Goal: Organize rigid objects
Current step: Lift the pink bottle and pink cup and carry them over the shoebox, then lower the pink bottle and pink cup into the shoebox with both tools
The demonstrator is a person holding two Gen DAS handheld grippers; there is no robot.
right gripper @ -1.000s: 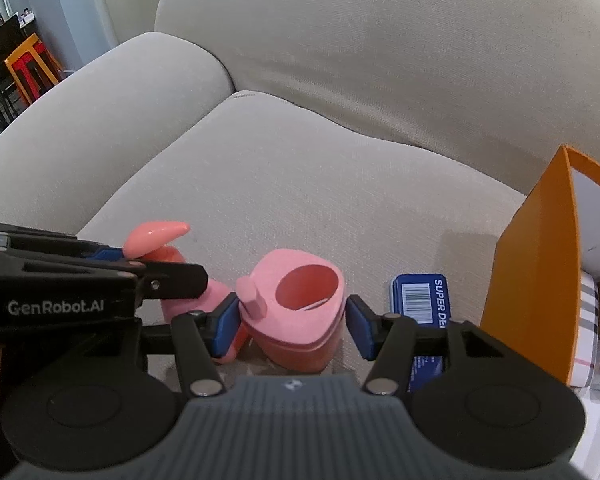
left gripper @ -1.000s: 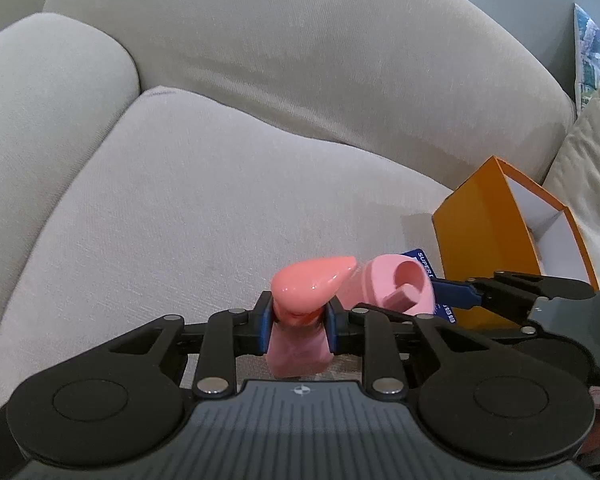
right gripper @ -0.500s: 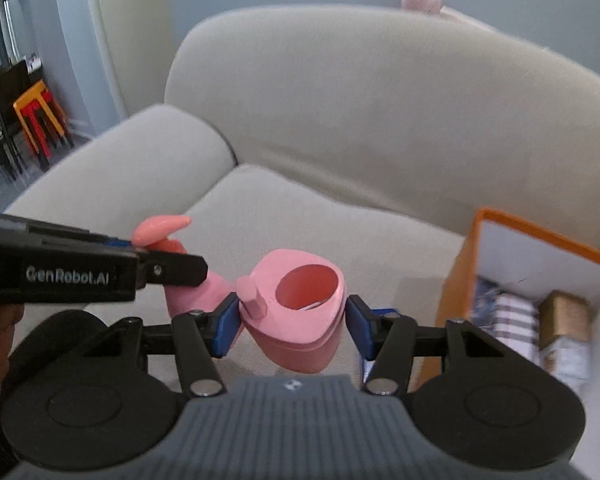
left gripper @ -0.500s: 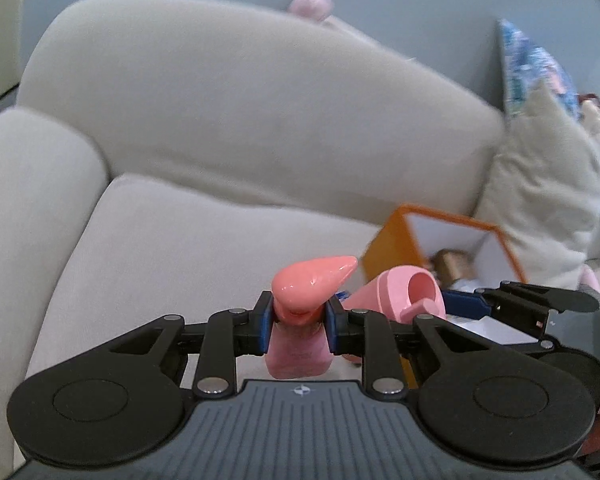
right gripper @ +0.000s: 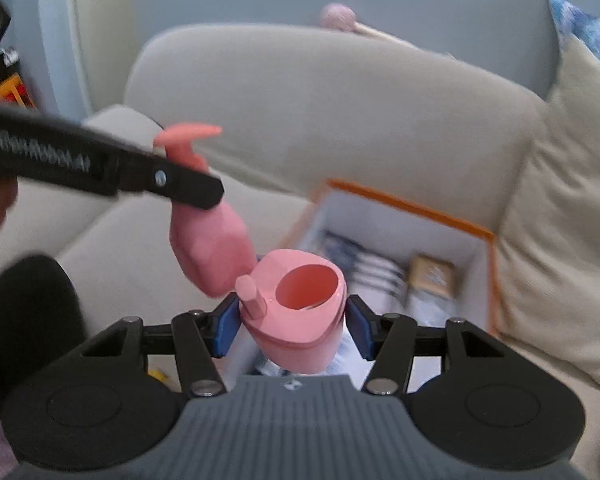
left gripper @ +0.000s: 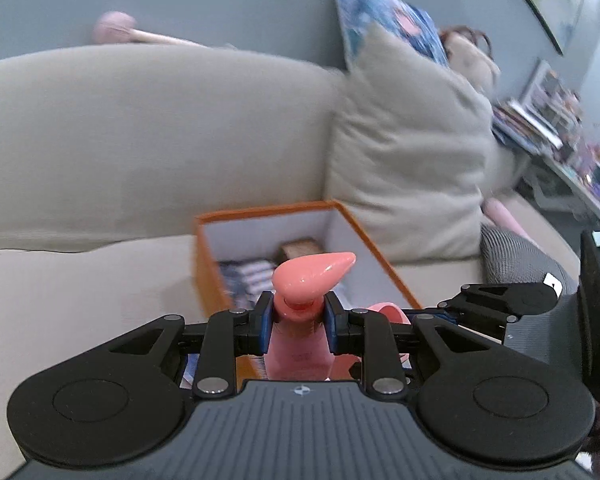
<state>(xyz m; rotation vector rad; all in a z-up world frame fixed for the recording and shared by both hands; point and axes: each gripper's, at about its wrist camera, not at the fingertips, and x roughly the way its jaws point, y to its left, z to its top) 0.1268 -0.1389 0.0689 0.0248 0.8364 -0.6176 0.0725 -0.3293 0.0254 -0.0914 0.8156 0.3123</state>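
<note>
Pink plastic is filling both of your grippers. Your left gripper is clamping narrow on the neck of a pump bottle, whose spout is pointing right and whose body is hanging below the pads, in the air in front of the sofa seat. To its right, your right gripper is holding a pink cup at a middling width, its pads pressing on the cup's sides, opening facing up. The cup is hanging over the near end of the orange box, where small packages are lying. A beige cushion is leaning just beyond the box.
</note>
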